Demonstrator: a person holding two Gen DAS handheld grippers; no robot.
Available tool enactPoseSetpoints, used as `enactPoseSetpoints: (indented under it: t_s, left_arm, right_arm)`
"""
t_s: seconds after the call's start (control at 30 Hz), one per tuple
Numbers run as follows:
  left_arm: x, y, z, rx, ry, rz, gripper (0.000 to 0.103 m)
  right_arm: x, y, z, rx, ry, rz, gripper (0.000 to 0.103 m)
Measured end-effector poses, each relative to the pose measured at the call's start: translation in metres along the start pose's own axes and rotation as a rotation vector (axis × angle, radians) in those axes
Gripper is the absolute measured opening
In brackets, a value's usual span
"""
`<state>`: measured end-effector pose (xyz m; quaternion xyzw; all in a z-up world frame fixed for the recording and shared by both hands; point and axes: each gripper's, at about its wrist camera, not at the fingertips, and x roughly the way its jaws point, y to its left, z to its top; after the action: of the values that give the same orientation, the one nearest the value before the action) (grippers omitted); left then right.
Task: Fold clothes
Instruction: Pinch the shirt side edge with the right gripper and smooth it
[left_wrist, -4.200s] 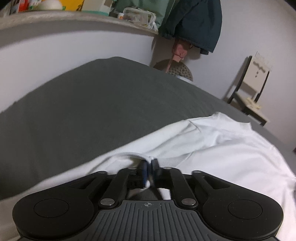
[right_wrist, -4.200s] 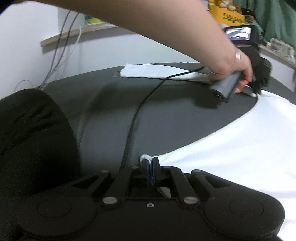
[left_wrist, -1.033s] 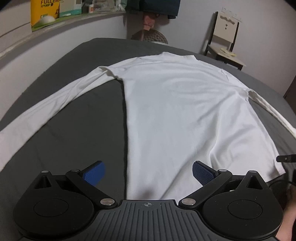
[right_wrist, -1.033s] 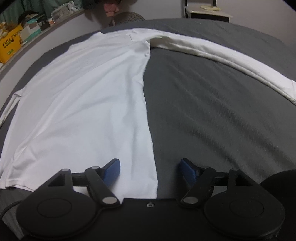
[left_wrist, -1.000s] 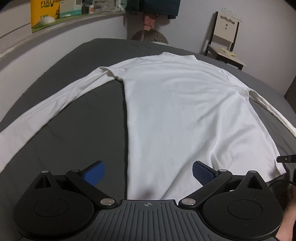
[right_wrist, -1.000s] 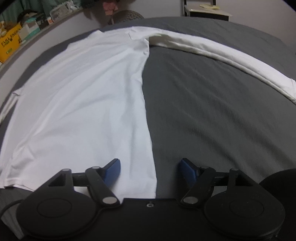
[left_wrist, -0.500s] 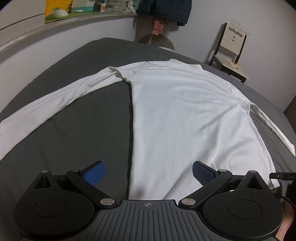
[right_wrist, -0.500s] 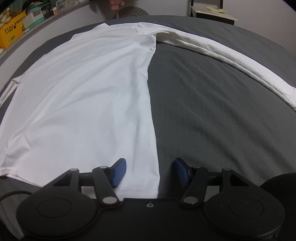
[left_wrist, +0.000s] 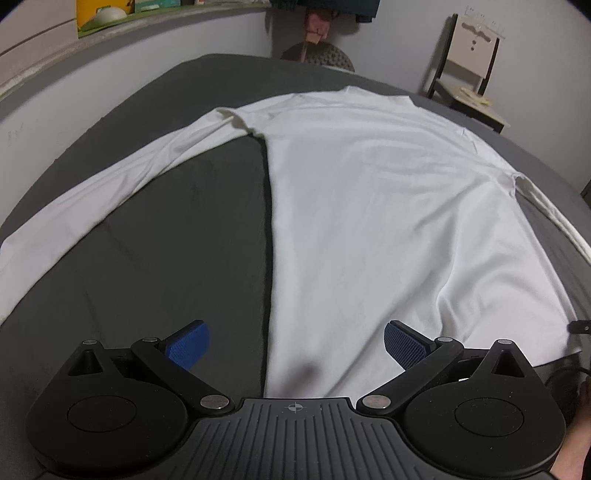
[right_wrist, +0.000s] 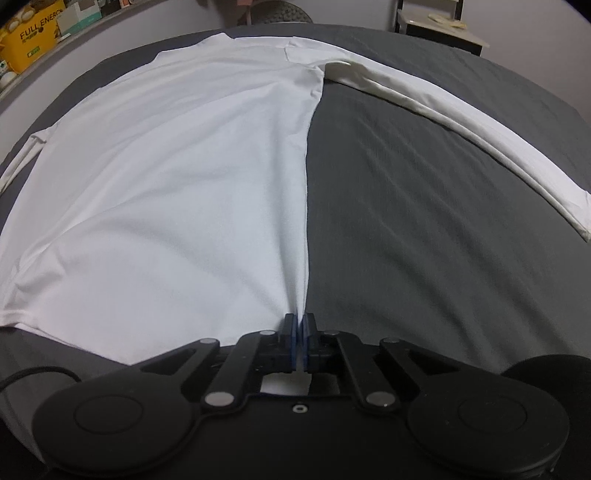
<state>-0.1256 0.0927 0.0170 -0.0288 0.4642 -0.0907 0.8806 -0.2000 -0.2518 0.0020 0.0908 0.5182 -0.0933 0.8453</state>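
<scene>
Right wrist view: right gripper (right_wrist: 298, 328), wide a moment ago, now clenched on near hem corner of white shirt (right_wrist: 192, 192) spread flat on grey bed (right_wrist: 424, 206); left gripper (left_wrist: 295, 341) still released over opposite corner, fold likely beginning.

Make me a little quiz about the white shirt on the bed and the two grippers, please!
1. True or false: the white shirt lies spread flat on the gray bed with both sleeves stretched out.
2. Which gripper is pinching the shirt's bottom corner? A) left gripper B) right gripper C) both
3. Fill in: the left gripper's blue fingers are wide ____ above the hem.

Key: 1 true. 2 B. 3 open.
</scene>
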Motion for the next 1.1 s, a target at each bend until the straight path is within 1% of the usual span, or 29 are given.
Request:
enactPoseSetpoints:
  t_s: [0.1, 0.17, 0.33, 0.5, 0.63, 0.73, 0.83, 0.9, 0.93, 1.0, 1.03, 1.07, 1.1]
  left_arm:
    - [0.003, 0.002, -0.001, -0.01, 0.017, -0.002, 0.103]
    - [0.002, 0.004, 0.0, -0.021, 0.014, -0.008, 0.103]
    - [0.002, 0.011, -0.001, -0.057, 0.008, -0.021, 0.103]
    - [0.002, 0.017, -0.002, -0.09, 0.001, -0.034, 0.103]
    - [0.006, 0.02, -0.001, -0.108, 0.02, -0.031, 0.103]
    - [0.009, 0.02, -0.001, -0.107, 0.033, -0.029, 0.103]
    - [0.007, 0.02, -0.001, -0.107, 0.028, -0.034, 0.103]
    - [0.008, 0.022, -0.001, -0.114, 0.025, -0.042, 0.103]
    - [0.008, 0.022, -0.001, -0.118, 0.028, -0.044, 0.103]
    - [0.01, 0.024, -0.001, -0.125, 0.034, -0.045, 0.103]
    - [0.01, 0.024, -0.001, -0.127, 0.037, -0.047, 0.103]
    - [0.01, 0.023, -0.001, -0.127, 0.04, -0.046, 0.103]
    - [0.011, 0.023, -0.001, -0.127, 0.042, -0.046, 0.103]
  right_arm:
    - [-0.005, -0.005, 0.004, -0.007, 0.022, -0.011, 0.003]
    - [-0.006, -0.01, 0.006, -0.008, 0.039, -0.023, 0.003]
    - [0.003, -0.018, 0.004, 0.035, 0.092, -0.026, 0.003]
    - [0.001, -0.018, 0.009, -0.021, 0.125, -0.046, 0.003]
    - [0.007, -0.027, 0.007, 0.02, 0.158, -0.071, 0.003]
    - [0.009, -0.022, 0.007, 0.001, 0.168, -0.093, 0.003]
    - [0.004, -0.013, 0.005, -0.063, 0.16, -0.12, 0.002]
    - [0.002, -0.013, 0.004, -0.053, 0.157, -0.111, 0.002]
    - [0.005, -0.016, 0.003, -0.032, 0.176, -0.108, 0.003]
    - [0.009, -0.022, 0.002, 0.028, 0.198, -0.078, 0.005]
    - [0.007, -0.026, 0.003, 0.057, 0.193, -0.051, 0.005]
    - [0.005, -0.03, 0.004, 0.081, 0.186, -0.032, 0.011]
    - [0.003, -0.034, 0.005, 0.103, 0.18, -0.018, 0.02]
